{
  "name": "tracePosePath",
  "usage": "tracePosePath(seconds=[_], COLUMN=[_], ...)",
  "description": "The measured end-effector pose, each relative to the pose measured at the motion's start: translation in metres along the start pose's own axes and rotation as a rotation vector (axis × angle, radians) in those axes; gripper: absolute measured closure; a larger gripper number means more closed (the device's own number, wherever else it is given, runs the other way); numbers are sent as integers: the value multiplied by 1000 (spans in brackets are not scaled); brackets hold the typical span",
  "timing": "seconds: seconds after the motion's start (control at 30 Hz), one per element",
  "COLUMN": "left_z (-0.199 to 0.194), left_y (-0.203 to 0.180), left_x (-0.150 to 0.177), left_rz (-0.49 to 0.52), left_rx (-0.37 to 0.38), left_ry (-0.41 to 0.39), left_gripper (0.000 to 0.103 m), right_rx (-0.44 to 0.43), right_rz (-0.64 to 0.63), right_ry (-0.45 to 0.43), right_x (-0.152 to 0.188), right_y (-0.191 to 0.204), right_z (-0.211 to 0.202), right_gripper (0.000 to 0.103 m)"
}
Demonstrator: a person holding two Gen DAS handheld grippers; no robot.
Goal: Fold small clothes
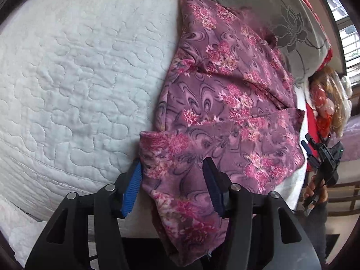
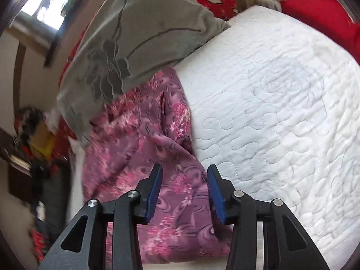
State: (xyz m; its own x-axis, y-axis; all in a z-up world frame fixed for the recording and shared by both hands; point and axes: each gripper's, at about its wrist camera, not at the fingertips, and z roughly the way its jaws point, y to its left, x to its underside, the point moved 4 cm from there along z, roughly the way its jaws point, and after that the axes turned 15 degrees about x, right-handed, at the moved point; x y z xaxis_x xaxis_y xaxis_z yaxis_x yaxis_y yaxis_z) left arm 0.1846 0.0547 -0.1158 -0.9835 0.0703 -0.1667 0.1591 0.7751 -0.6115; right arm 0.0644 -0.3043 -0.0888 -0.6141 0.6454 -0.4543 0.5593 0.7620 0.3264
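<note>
Mid-fold on the purple floral garment [image 1: 225, 103], lying on the white quilted bed cover [image 1: 78, 85], far end tucked against the grey flower-print pillow [image 1: 288, 22]. Already doubled over in places: a folded flap crosses the near half, with a layered edge visible. Judged as just past a fold, cloth let go rather than gripped.

Left tongs [image 1: 173, 180] partly open, blue pads apart, straddling the near corner of the garment; cloth between the pads but not pinched. Right tongs [image 2: 184, 186] likewise partly open above the garment's edge next to the bare quilt; fabric below and between, no pinch seen.

Next move, as a guess: pick fresh grip points on the near hem or the side edge, close both tongs on the full stack of layers, then carry it over for another fold. Needs both layers caught together, else the flap slips open. Thin, limp fabric, likely to sag and bunch.

View differences:
- Left wrist view: nearly the whole garment, the fold flap, the right tongs held in a hand [image 1: 312, 193] off the bed's edge at far right, a window behind.
- Right wrist view: blurred; only a narrow strip of garment, but much more of the open quilt beside it and red fabric [image 2: 319, 9] at the far end. Left tongs not seen here.
</note>
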Motion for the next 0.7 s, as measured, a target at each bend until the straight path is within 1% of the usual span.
tracePosePath(seconds=[0.1,0.13,0.17,0.2,0.3,0.37,0.43,0.47,0.5,0.53,0.57,0.6,0.7], left_z=[1,0,-1,-2,-3,-2,4,4,3,1,-2,-4,-12], left_y=[-1,-2,-4,-6,-11,-10,-3,-2,0,0,-2,-4,-8], left_x=[-1,0,2,5,12,13,10,9,6,5,3,2,3], left_rz=[5,11,23,37,75,94,75,61,42,35,38,47,67], left_rx=[-25,-33,-47,-60,-68,-91,-116,-112,-105,-106,-100,-107,-106], left_ry=[-15,-19,-22,-24,-28,-29,-25,-29,-47,-60,-77,-85,-122], left_gripper=[52,56,57,57,57,56,56,56,57,70,83,94,96], right_rx=[60,71,87,101,134,160,206,236,265,271,273,255,198], right_rz=[-79,-100,-124,-145,-226,-288,-352,-392,-428,-444,-446,-439,-411], right_ry=[-30,-39,-52,-69,-135,-121,-109,-108,-121,-133,-142,-153,-197], right_x=[-6,-8,-11,-13,-17,-17,-14,-12,-10,-9,-7,-6,-3], right_y=[17,23,32,38,61,72,78,81,84,86,85,85,80], right_z=[9,12,15,17,21,32,43,47,49,47,44,39,16], right_gripper=[59,59,59,59,58,56,56,59,71,82,99,99,99])
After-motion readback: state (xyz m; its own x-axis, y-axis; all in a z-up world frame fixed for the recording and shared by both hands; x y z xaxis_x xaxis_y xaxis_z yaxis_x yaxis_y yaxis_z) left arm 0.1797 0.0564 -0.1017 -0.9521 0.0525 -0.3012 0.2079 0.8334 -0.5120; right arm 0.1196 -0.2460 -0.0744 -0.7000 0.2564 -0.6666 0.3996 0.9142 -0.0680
